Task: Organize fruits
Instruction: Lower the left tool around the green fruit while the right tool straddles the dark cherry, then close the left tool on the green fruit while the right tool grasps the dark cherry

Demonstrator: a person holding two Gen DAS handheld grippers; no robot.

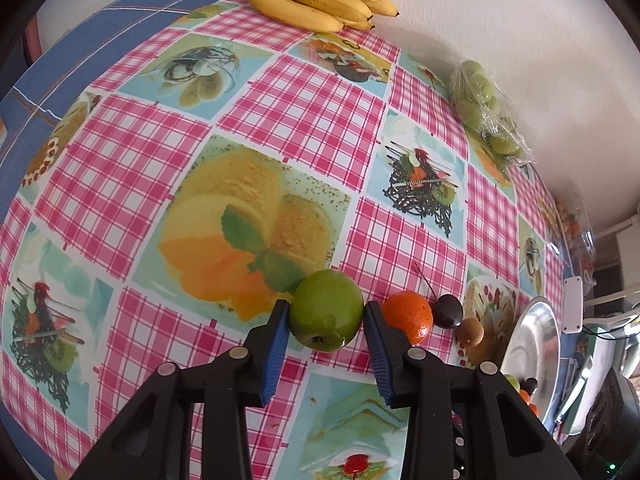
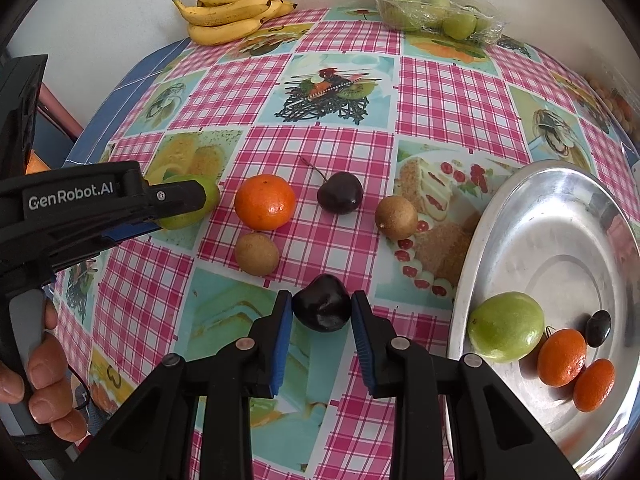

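Observation:
My left gripper is shut on a green round fruit that rests on the checked tablecloth; the right wrist view shows this gripper side-on, gripping the fruit. My right gripper is shut on a dark cherry near the table's front. Between them lie an orange, a stemmed cherry and two brown fruits. The metal plate at right holds a green fruit, two oranges and a dark cherry.
Bananas and a wrapped pack of green fruits lie at the back against the wall. A person's hand grips the left gripper's handle. Blue cloth covers the table's far left edge.

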